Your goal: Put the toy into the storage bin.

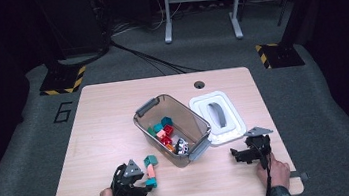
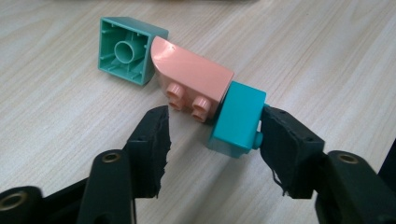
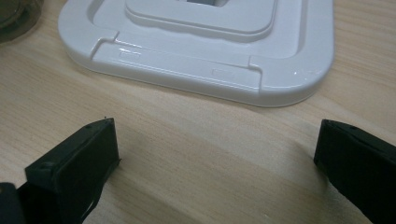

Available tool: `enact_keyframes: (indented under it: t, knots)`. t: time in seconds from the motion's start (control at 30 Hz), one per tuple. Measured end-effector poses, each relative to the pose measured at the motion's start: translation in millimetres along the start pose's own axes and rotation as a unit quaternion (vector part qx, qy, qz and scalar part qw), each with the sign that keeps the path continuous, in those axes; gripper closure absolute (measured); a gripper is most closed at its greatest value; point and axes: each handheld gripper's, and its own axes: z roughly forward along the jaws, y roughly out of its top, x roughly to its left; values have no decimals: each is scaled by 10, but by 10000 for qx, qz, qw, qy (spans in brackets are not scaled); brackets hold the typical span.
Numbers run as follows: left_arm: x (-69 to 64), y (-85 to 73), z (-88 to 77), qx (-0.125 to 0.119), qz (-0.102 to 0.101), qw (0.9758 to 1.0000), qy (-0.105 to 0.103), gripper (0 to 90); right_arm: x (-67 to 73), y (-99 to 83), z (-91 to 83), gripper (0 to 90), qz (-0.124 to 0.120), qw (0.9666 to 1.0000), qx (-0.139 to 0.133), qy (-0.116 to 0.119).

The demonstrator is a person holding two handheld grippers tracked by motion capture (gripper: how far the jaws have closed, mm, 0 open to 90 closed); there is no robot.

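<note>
My left gripper [image 2: 212,135] has its jaws around the teal block [image 2: 237,119] on the desk [image 2: 303,56]; one touches it, the other hangs clear, so nothing is pinched, and the pink block [image 2: 194,74] hides the teal one's far end. The right gripper [image 3: 217,154] sits low with jaws spread before the white lid [image 3: 201,70], whose top is cut off.

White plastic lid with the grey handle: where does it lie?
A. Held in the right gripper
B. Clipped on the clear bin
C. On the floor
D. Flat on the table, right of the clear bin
D: the white plastic lid lies flat on the wooden table, beside the clear plastic bin holding coloured bricks.
</note>
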Motion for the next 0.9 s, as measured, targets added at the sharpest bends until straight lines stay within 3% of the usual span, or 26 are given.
enact_keyframes:
  t: [0.3, 0.5, 0.67, 0.8, 0.9]
  knots:
    - [-39, -2, 6, -17, 151, 9999, -83, 638, 0, 0, 0, 0, 1, 10000, 2, 0]
    - [-4, -20, -22, 53, 147, 9998, -104, 643, 0, 0, 0, 0, 0, 10000, 1, 1]
    - [38, -83, -71, 20, 92, 9999, 35, 643, 0, 0, 0, 0, -3, 10000, 1, 0]
    - [139, -201, -150, 16, -110, 9998, 168, 642, 0, 0, 0, 0, 1, 10000, 2, 0]
    - [192, -228, -184, 50, -245, 9994, 234, 529, 0, 0, 0, 0, 0, 10000, 1, 0]
